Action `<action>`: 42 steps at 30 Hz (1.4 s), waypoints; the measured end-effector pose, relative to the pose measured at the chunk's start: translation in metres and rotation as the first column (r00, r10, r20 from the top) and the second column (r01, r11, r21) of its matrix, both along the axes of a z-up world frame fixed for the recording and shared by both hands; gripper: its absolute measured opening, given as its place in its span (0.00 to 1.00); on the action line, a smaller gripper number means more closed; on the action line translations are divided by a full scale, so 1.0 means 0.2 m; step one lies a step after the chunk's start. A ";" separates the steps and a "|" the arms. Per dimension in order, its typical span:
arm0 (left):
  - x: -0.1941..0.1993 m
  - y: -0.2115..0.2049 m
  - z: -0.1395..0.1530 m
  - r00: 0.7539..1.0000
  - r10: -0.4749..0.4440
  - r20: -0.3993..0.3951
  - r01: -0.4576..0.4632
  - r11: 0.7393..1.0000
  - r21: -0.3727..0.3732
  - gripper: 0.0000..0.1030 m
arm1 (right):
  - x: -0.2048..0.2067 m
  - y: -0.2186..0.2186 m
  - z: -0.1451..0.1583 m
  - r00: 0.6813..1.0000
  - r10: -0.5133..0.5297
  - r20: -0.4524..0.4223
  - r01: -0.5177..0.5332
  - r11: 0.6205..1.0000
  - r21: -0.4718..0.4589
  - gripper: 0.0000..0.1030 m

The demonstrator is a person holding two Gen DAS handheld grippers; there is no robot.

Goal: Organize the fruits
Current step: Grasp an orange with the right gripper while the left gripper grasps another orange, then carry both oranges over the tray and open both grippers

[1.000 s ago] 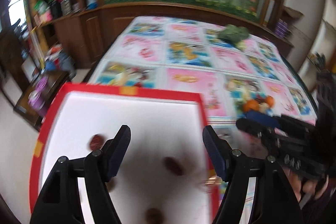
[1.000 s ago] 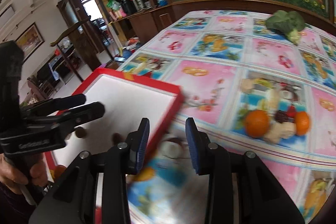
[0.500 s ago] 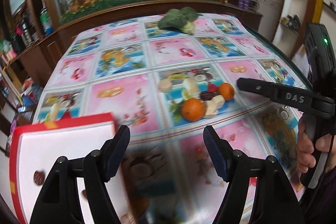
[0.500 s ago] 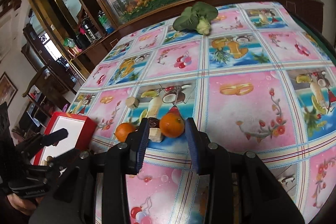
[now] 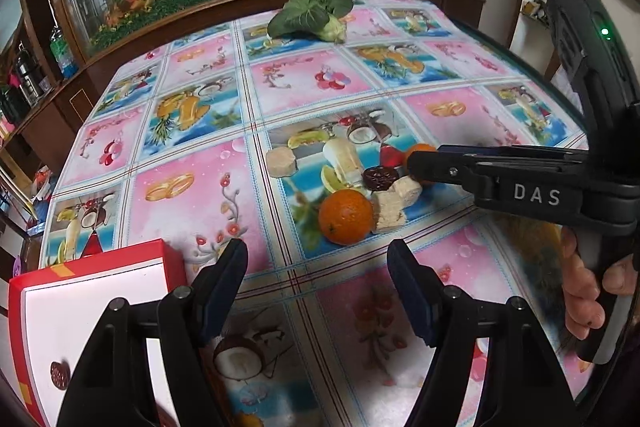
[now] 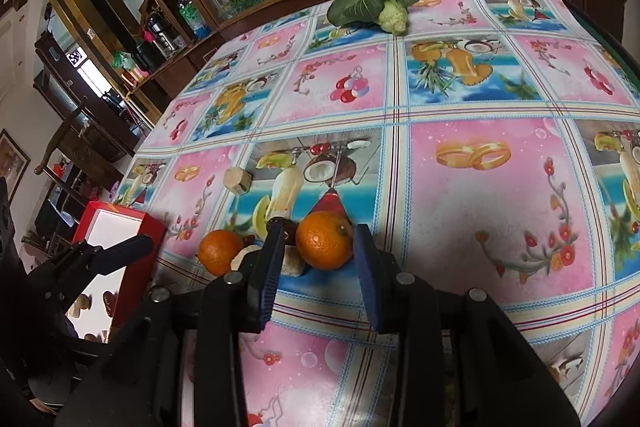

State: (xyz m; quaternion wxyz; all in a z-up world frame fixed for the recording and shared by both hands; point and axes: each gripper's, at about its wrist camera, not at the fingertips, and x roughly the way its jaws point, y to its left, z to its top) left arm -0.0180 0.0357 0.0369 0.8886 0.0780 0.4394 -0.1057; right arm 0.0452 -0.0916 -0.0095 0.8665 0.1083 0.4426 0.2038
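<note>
Two oranges lie on the patterned tablecloth. My right gripper (image 6: 318, 239) is open, its fingers on either side of one orange (image 6: 325, 239), apart from it or just touching. The other orange (image 6: 220, 252) lies to its left; in the left wrist view it (image 5: 346, 216) sits ahead of my left gripper (image 5: 318, 261), which is open and empty above the cloth. A dark round fruit (image 5: 379, 177) and beige chunks (image 5: 394, 201) lie between the oranges. The red-rimmed white tray (image 5: 100, 261) at lower left holds a dark fruit (image 5: 60, 375).
A leafy green vegetable (image 6: 378, 1) lies at the table's far edge. Another beige chunk (image 6: 237, 180) sits left of the fruit group. A wooden cabinet with a glass display stands behind the table, with shelves and furniture at the left.
Both grippers swung right from the tray toward the fruit group. My right gripper closed in until its open fingers straddle one orange.
</note>
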 end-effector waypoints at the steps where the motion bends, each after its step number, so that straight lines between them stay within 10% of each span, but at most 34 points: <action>1: 0.01 0.00 -0.01 1.000 -0.001 -0.004 0.001 1.000 -0.001 0.70 | 0.01 0.00 -0.01 1.000 -0.002 -0.006 0.002 1.000 -0.003 0.37; 13: 0.14 -0.04 -0.10 0.996 -0.026 -0.080 0.023 0.999 -0.031 0.70 | 0.06 0.00 -0.03 0.999 0.005 -0.036 -0.004 1.000 0.022 0.37; 28: 0.14 -0.08 -0.11 0.995 -0.069 -0.075 0.065 0.996 -0.056 0.32 | 0.09 -0.02 -0.04 0.997 0.031 -0.071 -0.027 0.998 0.057 0.33; 42: 0.03 -0.01 -0.05 0.997 -0.035 -0.068 0.025 0.990 -0.137 0.32 | 0.04 -0.15 0.01 0.998 -0.030 -0.060 0.038 0.991 0.130 0.32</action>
